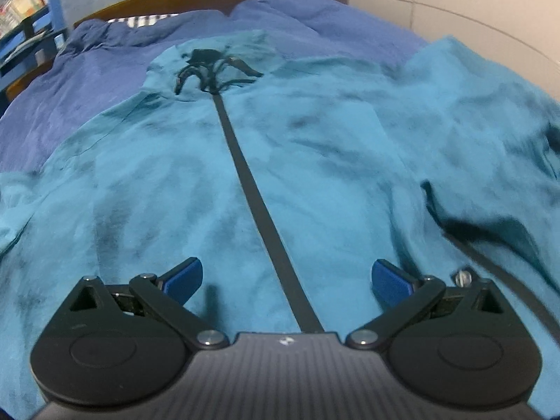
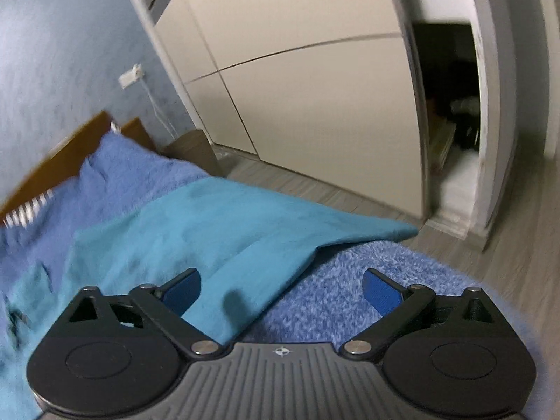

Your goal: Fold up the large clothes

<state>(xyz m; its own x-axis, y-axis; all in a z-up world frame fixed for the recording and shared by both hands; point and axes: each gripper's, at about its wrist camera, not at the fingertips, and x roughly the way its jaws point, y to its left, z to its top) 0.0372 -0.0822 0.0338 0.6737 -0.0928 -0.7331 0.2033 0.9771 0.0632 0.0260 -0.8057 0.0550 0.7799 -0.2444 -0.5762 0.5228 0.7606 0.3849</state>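
Here both the left gripper (image 1: 287, 278) and right gripper (image 2: 281, 288) hover wide open, holding nothing, above the teal jacket (image 1: 182, 189). Its right sleeve (image 2: 315, 224) overhangs the bed (image 2: 115, 168) and could slide off if tugged.

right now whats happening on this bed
A person is holding a gripper in each hand over a teal jacket spread front-up on a blue bedspread, its black zipper running up the middle to the collar. The left gripper hovers open above the lower front, straddling the zipper line, gripping nothing. The right gripper is open too, over the jacket's edge, where one part hangs toward a blue rug. No fold is visible yet.
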